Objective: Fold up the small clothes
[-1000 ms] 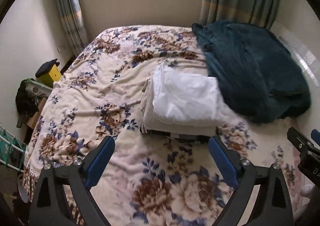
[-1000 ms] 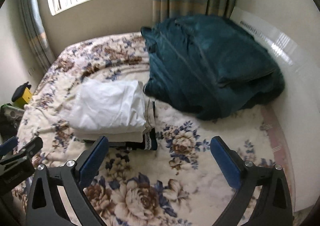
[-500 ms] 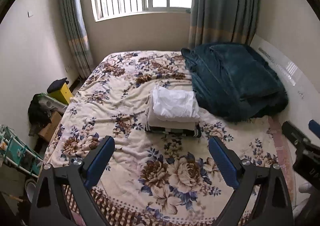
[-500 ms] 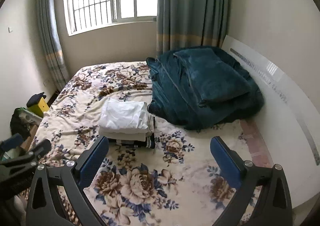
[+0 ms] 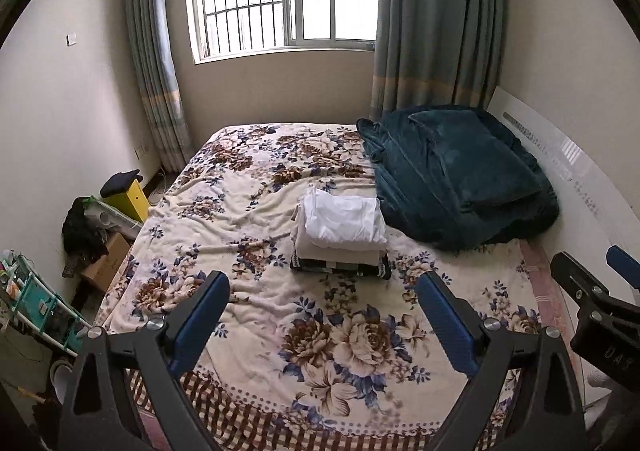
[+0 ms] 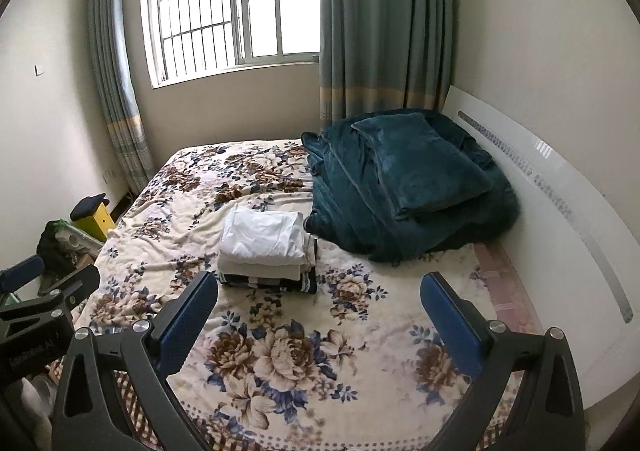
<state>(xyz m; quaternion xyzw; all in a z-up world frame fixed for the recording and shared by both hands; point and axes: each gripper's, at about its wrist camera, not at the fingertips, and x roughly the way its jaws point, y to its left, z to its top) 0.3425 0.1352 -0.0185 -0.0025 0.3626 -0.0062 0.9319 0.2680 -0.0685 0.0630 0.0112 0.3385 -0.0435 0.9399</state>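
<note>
A stack of folded clothes [image 5: 340,235] sits in the middle of the floral bed [image 5: 248,211], with a white garment on top, a cream one under it and a dark one at the bottom. The stack also shows in the right wrist view [image 6: 266,251]. My left gripper [image 5: 322,323] is open and empty, held back above the foot of the bed, well short of the stack. My right gripper [image 6: 318,321] is open and empty too, at the same distance. The right gripper's body shows at the right edge of the left wrist view [image 5: 592,315].
A dark teal blanket and pillow [image 5: 456,175] lie heaped at the bed's far right against a white headboard [image 6: 560,211]. A yellow box, bags and a teal rack [image 5: 28,303] stand on the floor to the left. Window and curtains are behind.
Both grippers have pulled back and up from the stack, so it looks smaller and farther away. The whole bed and the window have come into view. Both grippers stay open.
</note>
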